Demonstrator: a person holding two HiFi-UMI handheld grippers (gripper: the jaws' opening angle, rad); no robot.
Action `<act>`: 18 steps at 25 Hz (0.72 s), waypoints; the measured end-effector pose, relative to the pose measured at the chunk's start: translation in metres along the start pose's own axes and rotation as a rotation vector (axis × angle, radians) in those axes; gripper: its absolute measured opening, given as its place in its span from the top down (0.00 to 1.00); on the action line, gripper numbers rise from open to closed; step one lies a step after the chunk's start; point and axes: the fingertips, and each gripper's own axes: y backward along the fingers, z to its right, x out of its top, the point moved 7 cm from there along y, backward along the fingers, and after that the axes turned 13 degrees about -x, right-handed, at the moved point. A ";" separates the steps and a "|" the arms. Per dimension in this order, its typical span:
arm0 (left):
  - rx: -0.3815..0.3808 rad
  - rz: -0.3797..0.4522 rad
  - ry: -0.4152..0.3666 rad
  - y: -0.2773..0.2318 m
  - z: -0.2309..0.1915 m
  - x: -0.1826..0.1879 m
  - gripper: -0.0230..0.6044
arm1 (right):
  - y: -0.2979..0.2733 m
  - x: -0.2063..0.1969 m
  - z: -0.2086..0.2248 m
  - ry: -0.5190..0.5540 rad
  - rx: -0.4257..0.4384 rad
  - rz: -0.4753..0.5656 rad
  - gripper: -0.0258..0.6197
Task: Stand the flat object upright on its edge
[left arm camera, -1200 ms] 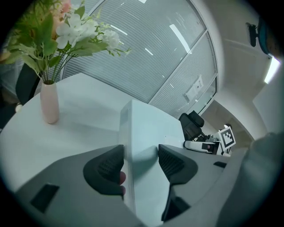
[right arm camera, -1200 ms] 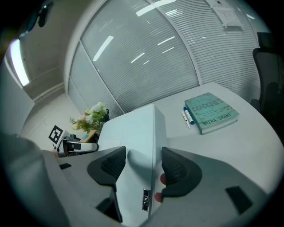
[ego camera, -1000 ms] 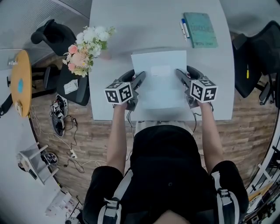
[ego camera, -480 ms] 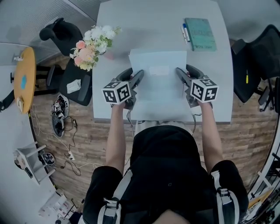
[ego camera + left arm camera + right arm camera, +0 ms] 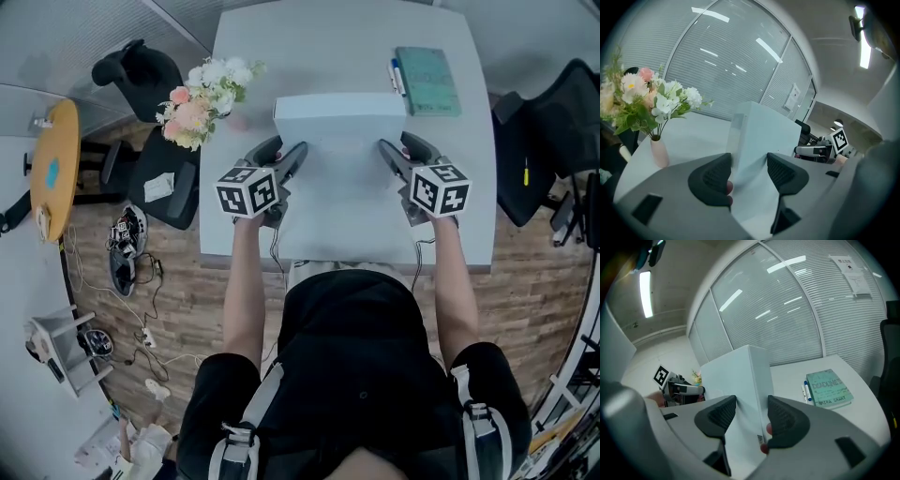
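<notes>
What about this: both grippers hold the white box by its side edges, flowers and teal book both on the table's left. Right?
Not quite: the head view shows the teal book on the right of the table. Otherwise yes: the left gripper and right gripper hold the white box by its side edges, with the flowers on the left.

Box [image 5: 342,178] tipped up — prob. near upright now.
</notes>
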 end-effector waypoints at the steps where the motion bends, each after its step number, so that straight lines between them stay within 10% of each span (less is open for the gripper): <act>1: -0.003 -0.001 -0.009 -0.001 0.000 0.003 0.56 | 0.000 0.003 0.001 0.008 -0.002 0.003 0.60; 18: -0.037 0.034 -0.040 -0.012 0.005 0.024 0.60 | 0.005 0.029 0.019 0.049 -0.011 0.063 0.65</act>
